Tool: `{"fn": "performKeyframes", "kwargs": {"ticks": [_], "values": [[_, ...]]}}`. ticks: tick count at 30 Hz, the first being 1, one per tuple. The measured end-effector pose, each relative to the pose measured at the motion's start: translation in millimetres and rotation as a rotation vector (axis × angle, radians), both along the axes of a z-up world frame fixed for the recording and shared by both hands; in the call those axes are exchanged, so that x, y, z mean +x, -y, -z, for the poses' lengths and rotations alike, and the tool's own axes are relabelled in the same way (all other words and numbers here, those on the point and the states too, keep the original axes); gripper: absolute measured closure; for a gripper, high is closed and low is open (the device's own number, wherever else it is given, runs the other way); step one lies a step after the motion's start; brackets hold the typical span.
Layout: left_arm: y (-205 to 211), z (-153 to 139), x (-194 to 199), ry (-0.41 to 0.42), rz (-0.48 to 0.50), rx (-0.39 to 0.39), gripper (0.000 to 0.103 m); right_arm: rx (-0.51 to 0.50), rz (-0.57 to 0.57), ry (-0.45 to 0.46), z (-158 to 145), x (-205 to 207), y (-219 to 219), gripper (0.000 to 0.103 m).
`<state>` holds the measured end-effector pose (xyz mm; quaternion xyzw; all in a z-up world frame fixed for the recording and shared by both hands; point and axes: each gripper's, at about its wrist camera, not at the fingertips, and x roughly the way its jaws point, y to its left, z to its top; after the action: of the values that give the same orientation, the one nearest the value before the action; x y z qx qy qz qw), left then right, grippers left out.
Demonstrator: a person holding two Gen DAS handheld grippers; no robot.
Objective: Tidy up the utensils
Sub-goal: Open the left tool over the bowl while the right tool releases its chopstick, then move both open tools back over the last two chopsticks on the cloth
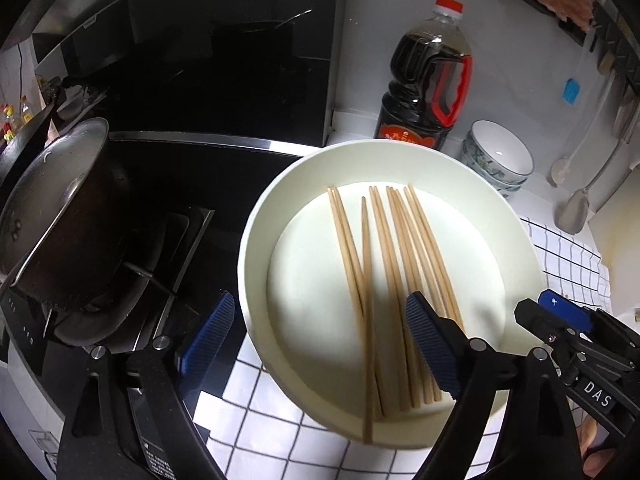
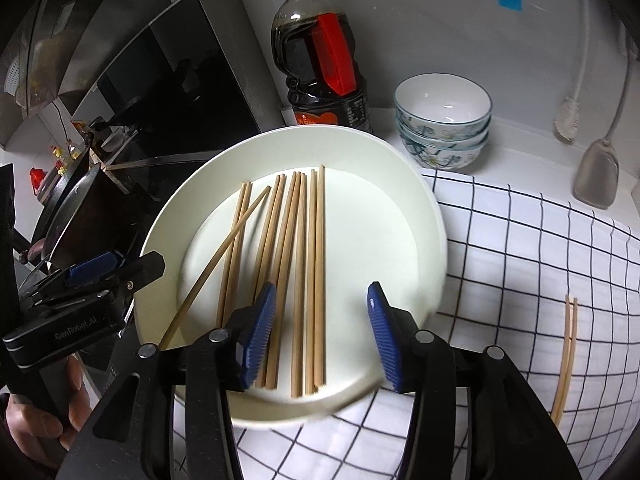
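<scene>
Left tongs (image 1: 320,340) are spread wide; right tongs (image 2: 322,336) are about half open. Nothing is gripped by either. Both are held above the near rim of the white plate (image 2: 400,184), on which the chopsticks (image 2: 308,264) lie. Two further chopsticks (image 2: 566,356) lie right, on the checked cloth (image 2: 520,248).

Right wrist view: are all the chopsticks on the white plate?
No: a pair of chopsticks lies on the checked cloth, right of the white plate.
</scene>
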<state>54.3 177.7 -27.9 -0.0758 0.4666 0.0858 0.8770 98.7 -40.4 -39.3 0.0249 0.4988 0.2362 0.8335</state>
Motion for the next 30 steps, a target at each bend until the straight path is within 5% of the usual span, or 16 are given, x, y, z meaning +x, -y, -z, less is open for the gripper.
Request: {"fn": "performKeyframes", "kwargs": {"ticks": [18, 30], "values": [[83.7, -21.3, -30.3, 0.037, 0.118, 0.001, 0.013, -0.002, 0.077, 0.026, -18.1, -46.3, 78.0, 0.053], [159.5, -10.7, -43.2, 0.009, 0.241, -0.003, 0.010, -0.035, 0.197, 0.029, -11.6, -72.7, 154.8, 0.048]]}}
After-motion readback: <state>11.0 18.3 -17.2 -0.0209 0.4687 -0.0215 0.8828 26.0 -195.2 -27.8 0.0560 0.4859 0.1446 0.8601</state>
